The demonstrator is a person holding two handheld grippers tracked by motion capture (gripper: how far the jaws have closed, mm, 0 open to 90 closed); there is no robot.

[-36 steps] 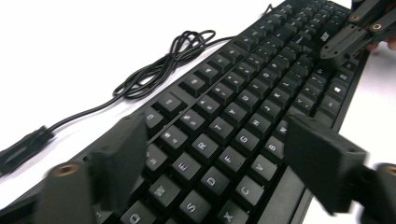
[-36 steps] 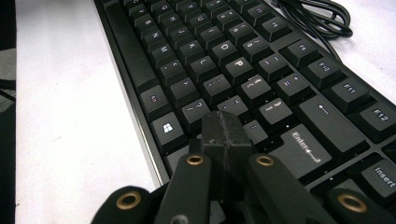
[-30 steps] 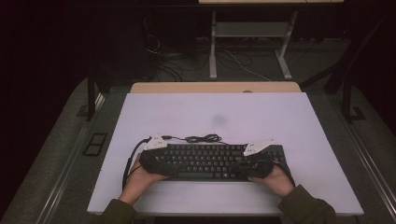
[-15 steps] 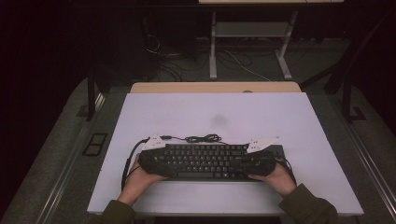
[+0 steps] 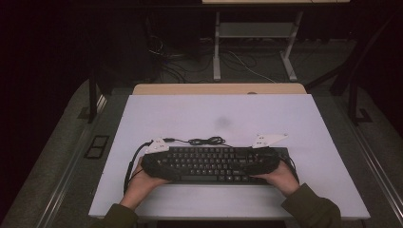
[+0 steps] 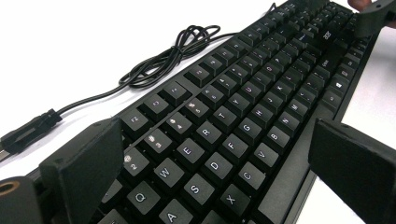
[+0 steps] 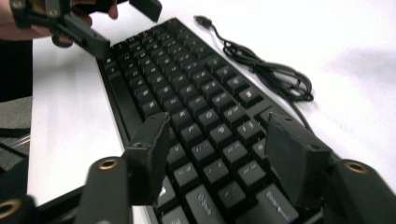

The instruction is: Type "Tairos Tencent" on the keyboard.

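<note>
Black plastic keyboard (image 5: pixel 214 164) flat on white table (image 5: pixel 285 118); left gripper (image 6: pixel 219 172) spread wide astride it, right gripper (image 7: pixel 219 154) just opened, pressing nothing.

Keyboard (image 6: pixel 243 121): black plastic, matt keycaps w/ slight sheen. Cable (image 6: pixel 163 60): glossy black, prob. rubber. Tabletop (image 5: pixel 190 114): smooth matt white. Hand-held gripper (image 7: pixel 224 154) pads: matt black, rough-edged.

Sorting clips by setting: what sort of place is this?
Probably a lab or workshop recording station: a white table on dark carpet, holding a keyboard, with loose floor cables and a bench frame behind.
</note>
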